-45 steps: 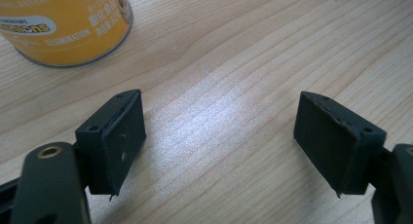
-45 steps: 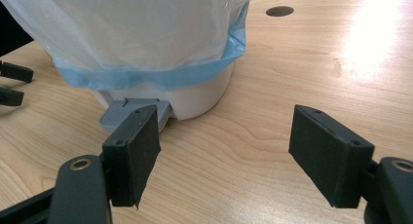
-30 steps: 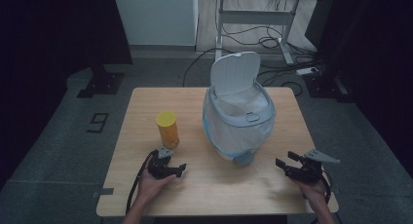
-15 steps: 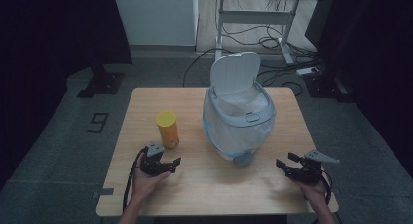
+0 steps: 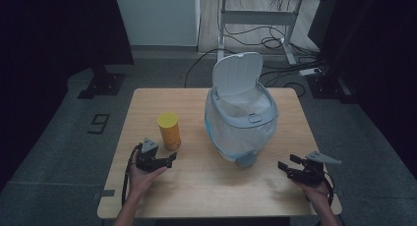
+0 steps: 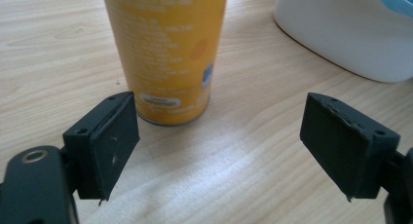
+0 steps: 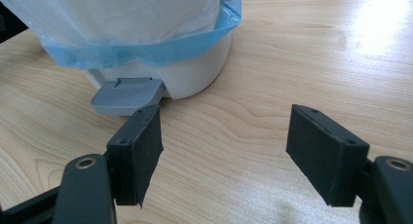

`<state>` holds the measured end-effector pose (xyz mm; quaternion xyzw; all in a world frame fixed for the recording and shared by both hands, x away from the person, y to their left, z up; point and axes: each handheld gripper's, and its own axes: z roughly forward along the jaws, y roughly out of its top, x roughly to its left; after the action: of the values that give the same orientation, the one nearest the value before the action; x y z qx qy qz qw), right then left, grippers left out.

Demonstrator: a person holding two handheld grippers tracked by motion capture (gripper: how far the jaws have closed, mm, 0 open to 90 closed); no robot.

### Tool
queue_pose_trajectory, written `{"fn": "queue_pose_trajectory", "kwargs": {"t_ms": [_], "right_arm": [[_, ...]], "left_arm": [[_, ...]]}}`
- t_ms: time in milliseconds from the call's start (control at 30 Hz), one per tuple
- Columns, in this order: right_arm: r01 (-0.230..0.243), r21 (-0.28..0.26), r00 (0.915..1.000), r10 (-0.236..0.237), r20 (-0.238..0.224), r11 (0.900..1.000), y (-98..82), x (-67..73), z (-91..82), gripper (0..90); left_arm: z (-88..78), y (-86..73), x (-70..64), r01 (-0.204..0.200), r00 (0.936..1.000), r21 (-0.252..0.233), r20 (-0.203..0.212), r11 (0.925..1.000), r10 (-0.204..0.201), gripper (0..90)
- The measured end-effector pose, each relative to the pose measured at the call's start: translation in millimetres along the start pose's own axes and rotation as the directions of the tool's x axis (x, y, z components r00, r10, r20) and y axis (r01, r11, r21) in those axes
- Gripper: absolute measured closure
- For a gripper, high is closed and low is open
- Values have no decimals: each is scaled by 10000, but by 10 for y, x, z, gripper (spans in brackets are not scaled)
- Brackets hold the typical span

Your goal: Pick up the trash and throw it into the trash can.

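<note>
A yellow can (image 5: pixel 168 130) (image 6: pixel 168 53) stands upright on the wooden table (image 5: pixel 206 186), left of a white pedal bin (image 5: pixel 241 123) (image 7: pixel 146 34). The bin is lined with a blue-edged bag and its lid (image 5: pixel 238 73) is up. My left gripper (image 5: pixel 169 158) (image 6: pixel 234 146) sits just in front of the can. Its jaws have just been opening and hold nothing; the can is just beyond the left jaw. My right gripper (image 5: pixel 282 165) (image 7: pixel 224 151) rests open near the table's front right, facing the bin's grey pedal (image 5: pixel 244 160) (image 7: pixel 126 95).
The bin's white wall (image 6: pixel 341 34) lies to the right of the can in the left gripper view. Bare wood stretches between the two hands. Behind the table stand a desk frame (image 5: pixel 255 19) and floor cables (image 5: pixel 275 39).
The left gripper's jaws went from shut to wide apart, and that hand shifted slightly left and toward the can. The right hand stayed put.
</note>
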<state>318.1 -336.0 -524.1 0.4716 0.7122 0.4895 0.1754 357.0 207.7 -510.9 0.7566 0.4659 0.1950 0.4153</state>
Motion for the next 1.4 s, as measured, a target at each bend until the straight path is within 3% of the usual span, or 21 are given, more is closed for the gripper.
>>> {"fn": "queue_pose_trajectory", "kwargs": {"t_ms": [167,333,667,1133,1400], "right_arm": [[54,30,10000,-54,6,10000,-6,-4,9,282],[66,97,10000,-66,43,9999,-6,-11,28,282],[101,68,9999,-102,118,9999,-18,-11,7,282],[81,85,9998,-83,184,9999,-24,-24,2,282],[68,54,9997,-69,225,10000,-22,-31,-10,282]], "left_arm": [[16,46,74,11,9999,-102,-133,9999,-13,142],[76,53,129,302,9995,-221,-96,9993,-304,141],[165,155,187,56,9999,-540,-93,9985,-61,137],[394,214,287,666,9977,-718,159,9952,-656,135],[441,378,293,477,9988,-872,114,9951,-469,139]]}}
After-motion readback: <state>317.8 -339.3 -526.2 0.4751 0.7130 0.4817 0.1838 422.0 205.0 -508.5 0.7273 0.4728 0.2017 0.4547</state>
